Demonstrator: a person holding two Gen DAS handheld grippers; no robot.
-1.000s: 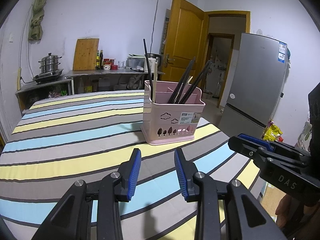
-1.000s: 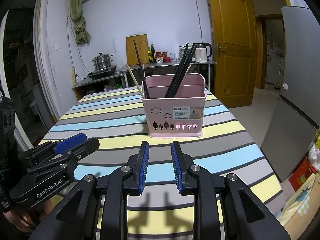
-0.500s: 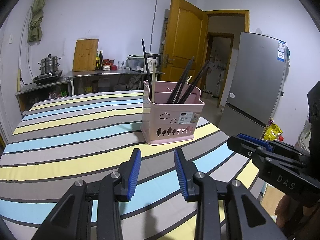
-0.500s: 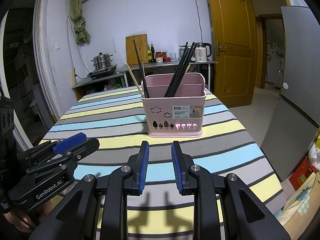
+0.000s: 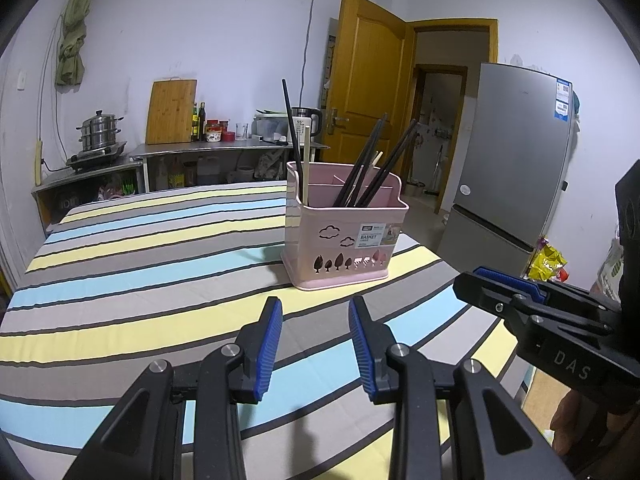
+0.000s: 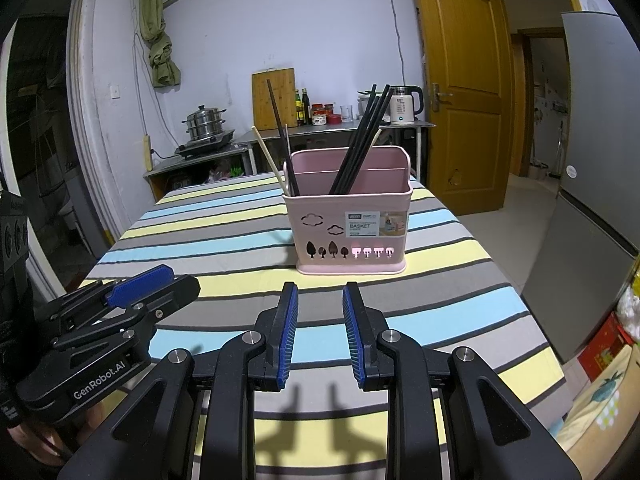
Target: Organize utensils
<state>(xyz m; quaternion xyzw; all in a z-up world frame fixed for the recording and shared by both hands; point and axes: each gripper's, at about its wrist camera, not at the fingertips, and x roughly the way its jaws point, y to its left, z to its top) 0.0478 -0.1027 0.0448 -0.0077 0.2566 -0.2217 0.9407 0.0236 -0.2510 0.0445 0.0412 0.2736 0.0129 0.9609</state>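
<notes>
Left wrist view: left gripper [image 5: 316,342] sits at 6 o'clock, low over the striped desk [image 5: 140,280]; its blue-padded fingers [image 5: 269,344] are spread apart with only cloth visible between them; nothing is held. The pink utensil basket [image 5: 344,236] stands upright on the desk at 12 o'clock, well apart from the fingertips; black chopsticks [image 5: 374,168] lean to the right in its rear compartments; one black chopstick and one pale chopstick [image 5: 306,164] stand near its left corner. The right gripper [image 5: 532,312] enters at 3 o'clock, off the desk's right edge.

Right wrist view: right gripper [image 6: 320,334] occupies 6 o'clock; its fingers [image 6: 289,332] are parted by a narrow gap, empty, above the desk [image 6: 440,304]. The basket [image 6: 350,224] stands at 12 o'clock, ahead of the fingertips and not touching them; black chopsticks [image 6: 360,144] lean right; a pale chopstick [image 6: 269,158] tilts left over the rim. The left gripper [image 6: 120,312] lies at 9 o'clock; its finger gap cannot be judged from this angle.
</notes>
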